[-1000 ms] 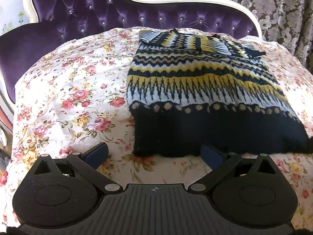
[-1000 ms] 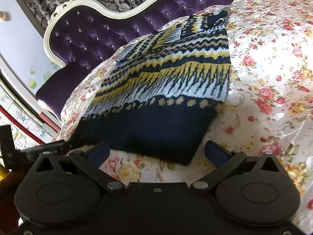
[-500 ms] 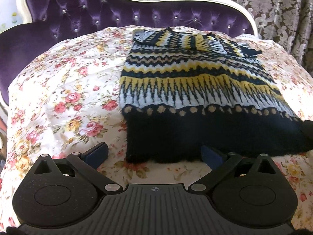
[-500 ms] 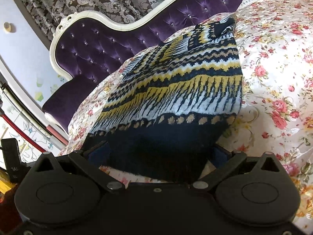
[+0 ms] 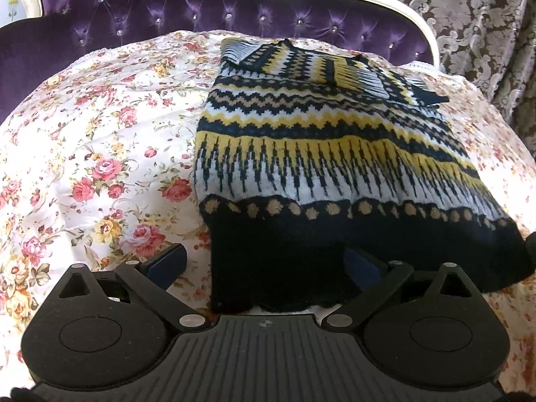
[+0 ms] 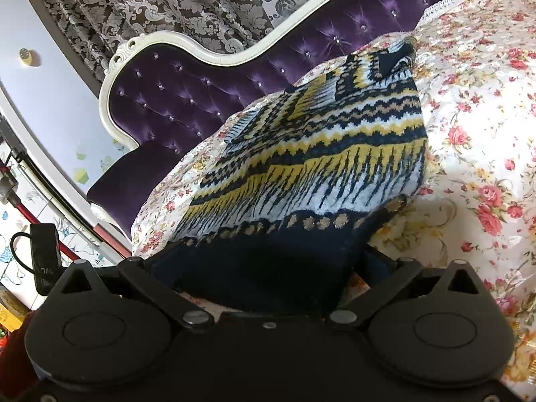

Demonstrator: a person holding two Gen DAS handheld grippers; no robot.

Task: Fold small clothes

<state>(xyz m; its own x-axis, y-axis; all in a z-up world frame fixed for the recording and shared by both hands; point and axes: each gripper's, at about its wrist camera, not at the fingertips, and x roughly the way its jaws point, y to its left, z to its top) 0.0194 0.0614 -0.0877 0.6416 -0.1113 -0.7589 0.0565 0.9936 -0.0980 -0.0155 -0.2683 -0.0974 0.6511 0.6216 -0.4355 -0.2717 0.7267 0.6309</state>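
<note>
A knitted sweater (image 5: 321,154) with black, yellow, white and tan bands lies flat on the floral bedspread (image 5: 100,154), its sleeves folded in at the far end. My left gripper (image 5: 264,264) is open, its fingers astride the near left corner of the black hem. My right gripper (image 6: 268,264) is open, and the hem's right corner (image 6: 268,268) lies between its fingers. The sweater (image 6: 318,154) fills the middle of the right wrist view. The tips of the right fingers are hidden by the cloth.
A purple tufted headboard (image 5: 201,10) with a white frame stands behind the bed. Patterned curtains (image 5: 485,16) hang at the back right. Bare floral bedspread (image 6: 485,134) extends right of the sweater. A black device (image 6: 45,254) is at the bed's left side.
Both grippers have moved forward to the sweater's hem. The hem now lies between the fingers of each gripper, where before it lay just beyond them. Both stay open.
</note>
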